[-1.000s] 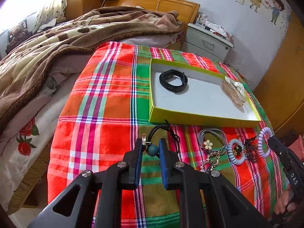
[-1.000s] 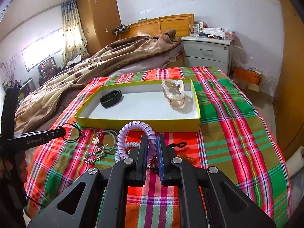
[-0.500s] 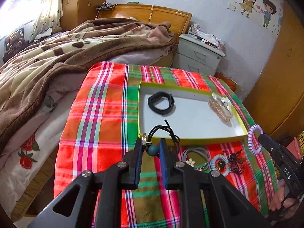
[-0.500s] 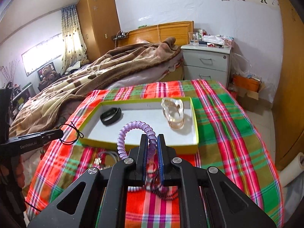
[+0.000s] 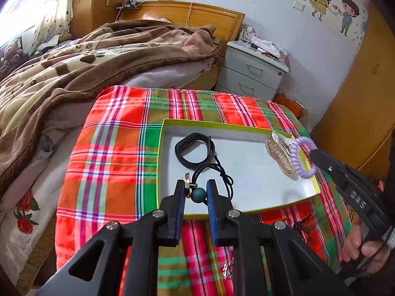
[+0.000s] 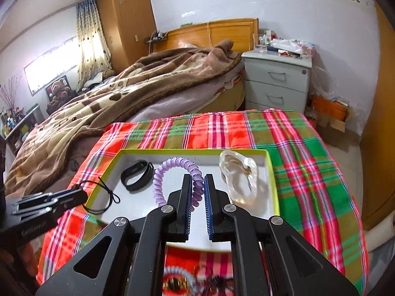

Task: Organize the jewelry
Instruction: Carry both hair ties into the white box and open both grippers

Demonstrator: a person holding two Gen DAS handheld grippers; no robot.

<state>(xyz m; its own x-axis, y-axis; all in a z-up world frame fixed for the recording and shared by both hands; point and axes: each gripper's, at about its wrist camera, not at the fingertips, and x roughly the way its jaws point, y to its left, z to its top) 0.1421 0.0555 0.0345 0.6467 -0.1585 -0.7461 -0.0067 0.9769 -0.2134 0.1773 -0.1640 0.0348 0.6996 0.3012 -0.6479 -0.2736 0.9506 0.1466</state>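
My left gripper [image 5: 196, 192] is nearly closed, pinching the teal bead of a black cord necklace [image 5: 214, 172] above the near edge of the shallow yellow-green cardboard box with a white floor [image 5: 246, 125]. My right gripper [image 6: 197, 190] is pinched on a lilac spiral hair tie [image 6: 172, 165] over the same box. Inside lie a black wristband [image 6: 137, 175] at ten o'clock and a clear plastic hair claw [image 6: 239, 175] at two. White letters "DAS" [image 5: 358, 198] show on the right gripper's body.

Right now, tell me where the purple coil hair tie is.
Purple coil hair tie: clamped in the right hand-held gripper over the tray, beside the clear hair clip.
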